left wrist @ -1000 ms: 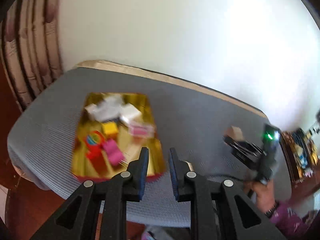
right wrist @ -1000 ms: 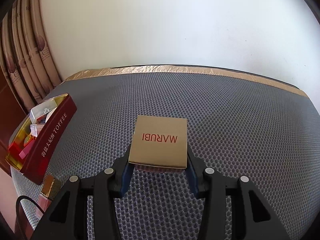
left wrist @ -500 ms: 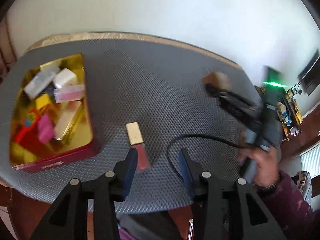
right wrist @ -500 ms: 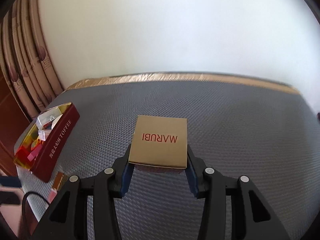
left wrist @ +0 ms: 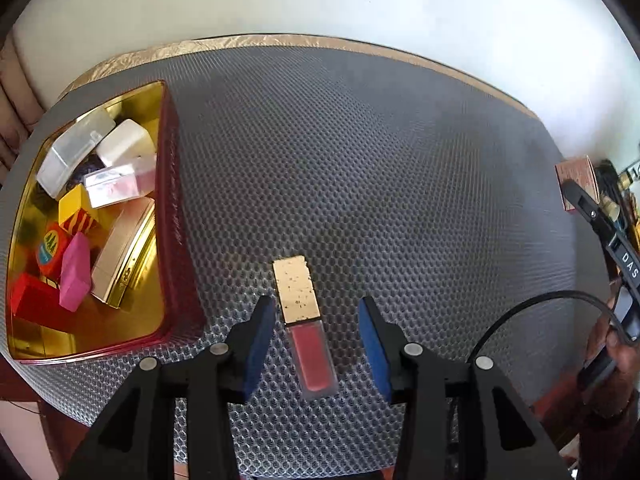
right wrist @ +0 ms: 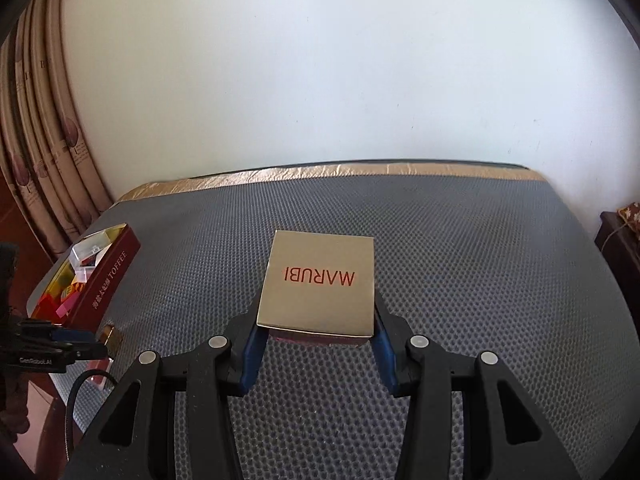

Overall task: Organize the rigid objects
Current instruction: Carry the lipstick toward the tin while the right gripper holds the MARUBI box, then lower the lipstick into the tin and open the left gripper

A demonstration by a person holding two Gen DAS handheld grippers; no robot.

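A lip gloss tube [left wrist: 304,320] with a gold cap and red body lies on the grey mesh table. My left gripper [left wrist: 316,334] is open, its fingers on either side of the tube, apart from it. A red tin [left wrist: 174,216] with a gold inside sits at the left, holding several small boxes. My right gripper [right wrist: 316,336] is shut on a gold box marked MARUBI [right wrist: 320,284], held above the table. The tin [right wrist: 112,272] and the left gripper [right wrist: 80,344] also show at the left of the right wrist view.
A black cable [left wrist: 540,304] loops over the table's right edge. The white wall runs behind the table, with curtains [right wrist: 36,140] at the left. Dark furniture [right wrist: 620,240] stands to the right of the table.
My left gripper has swung from over the tin to the lip gloss tube, come closer and opened wider. My right gripper has kept its hold on the MARUBI box and lifted it a little.
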